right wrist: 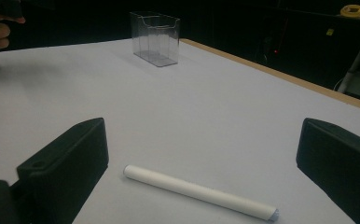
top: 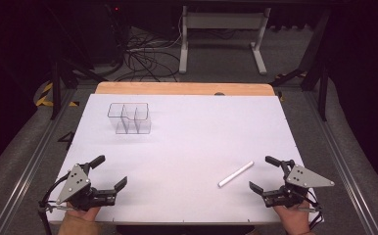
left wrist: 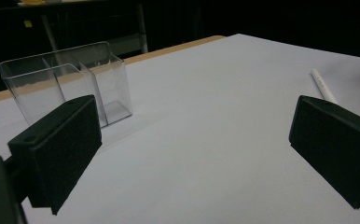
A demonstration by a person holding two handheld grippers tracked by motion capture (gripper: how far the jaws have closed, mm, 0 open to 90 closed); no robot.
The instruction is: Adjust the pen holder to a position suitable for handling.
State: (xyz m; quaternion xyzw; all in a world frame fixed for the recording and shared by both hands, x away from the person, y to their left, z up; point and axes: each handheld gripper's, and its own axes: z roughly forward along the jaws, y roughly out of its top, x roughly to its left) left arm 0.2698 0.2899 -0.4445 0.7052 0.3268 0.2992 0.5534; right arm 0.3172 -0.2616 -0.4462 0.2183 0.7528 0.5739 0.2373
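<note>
A white table (top: 187, 147) lies before me. A clear divided box (top: 129, 118) stands far left. My left gripper (top: 107, 176) and right gripper (top: 265, 174) rest wide open, empty, the right nearest a white stick (top: 236, 174) lying flat.

A slim white cylinder (top: 236, 175), like a rolled paper tube or stick, lies flat on the white table, just ahead of the right gripper (top: 266, 172) and angled across the gap between its spread jaws. A clear plastic organizer (top: 129, 118) with several upright compartments stands empty, well beyond the left gripper (top: 111, 171) and far across from the right one.
</note>
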